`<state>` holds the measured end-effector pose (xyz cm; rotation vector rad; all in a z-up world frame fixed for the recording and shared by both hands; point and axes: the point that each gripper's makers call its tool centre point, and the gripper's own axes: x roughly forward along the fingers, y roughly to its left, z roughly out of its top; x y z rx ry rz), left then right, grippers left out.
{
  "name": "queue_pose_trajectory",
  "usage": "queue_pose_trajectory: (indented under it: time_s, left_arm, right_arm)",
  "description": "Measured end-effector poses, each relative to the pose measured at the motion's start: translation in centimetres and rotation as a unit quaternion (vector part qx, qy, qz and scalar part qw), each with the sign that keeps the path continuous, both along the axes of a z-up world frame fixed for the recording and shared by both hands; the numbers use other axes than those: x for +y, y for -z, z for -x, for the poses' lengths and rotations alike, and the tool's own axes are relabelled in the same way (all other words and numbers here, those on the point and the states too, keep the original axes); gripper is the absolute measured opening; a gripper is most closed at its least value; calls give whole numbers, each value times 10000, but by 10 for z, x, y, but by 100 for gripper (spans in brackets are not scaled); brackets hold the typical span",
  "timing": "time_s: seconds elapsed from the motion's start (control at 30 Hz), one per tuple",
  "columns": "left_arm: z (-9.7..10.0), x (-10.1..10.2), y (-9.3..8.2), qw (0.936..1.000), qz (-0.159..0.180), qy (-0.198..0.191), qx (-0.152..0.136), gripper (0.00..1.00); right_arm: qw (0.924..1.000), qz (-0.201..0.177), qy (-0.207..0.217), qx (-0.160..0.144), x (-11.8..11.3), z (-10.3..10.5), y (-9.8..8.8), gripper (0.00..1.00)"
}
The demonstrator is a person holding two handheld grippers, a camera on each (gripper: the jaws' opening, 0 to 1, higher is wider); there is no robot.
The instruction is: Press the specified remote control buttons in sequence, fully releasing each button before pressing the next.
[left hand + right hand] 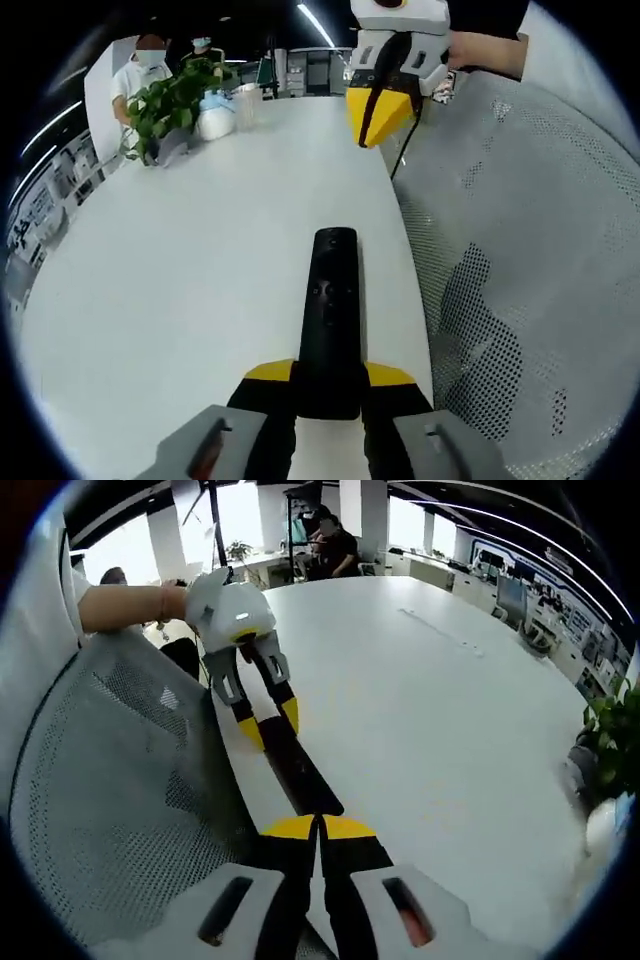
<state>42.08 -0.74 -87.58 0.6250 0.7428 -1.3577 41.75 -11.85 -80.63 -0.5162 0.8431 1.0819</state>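
A long black remote control lies lengthwise out from my left gripper, whose yellow-tipped jaws are shut on its near end, above a white table. In the right gripper view the same remote runs from the left gripper toward my right gripper, whose jaws are shut with nothing between them. Seen from the left gripper view, the right gripper hangs beyond the remote's far end, point down and apart from it.
A grey mesh chair back stands along the table's edge beside the remote. A potted plant, a white bag and a cup sit at the table's far end. People stand in the background.
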Motion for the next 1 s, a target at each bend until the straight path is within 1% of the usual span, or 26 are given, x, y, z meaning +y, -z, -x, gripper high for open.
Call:
queue_pose_trajectory:
  time_s: [0.13,0.23,0.4,0.5,0.53,0.77,1.0]
  left_arm:
    - [-1,0,1,10000,-30,49,7,24]
    - [-1,0,2,10000,-25,91,-17,24]
    - [-2,0,2,9999,4,121,-34,24]
    - [-3,0,3,9999,6,120,-33,24]
    - [-3,0,2,9999,8,123,-35,24]
    - [-3,1,1,9999,-5,160,-24,24]
    - [-3,1,1,9999,11,165,-24,24]
  right_arm:
    - [9994,339,-70,73,-3,1,14,0]
    - [9992,371,-72,153,-1,-1,17,0]
    - [9980,533,-4,338,3,-6,29,0]
    - [9968,515,-24,606,9,-3,36,0]
    - [9967,515,-32,632,10,-3,37,0]
    - [9951,737,-174,637,13,-5,46,0]
    - [9936,894,-222,648,17,-10,54,0]
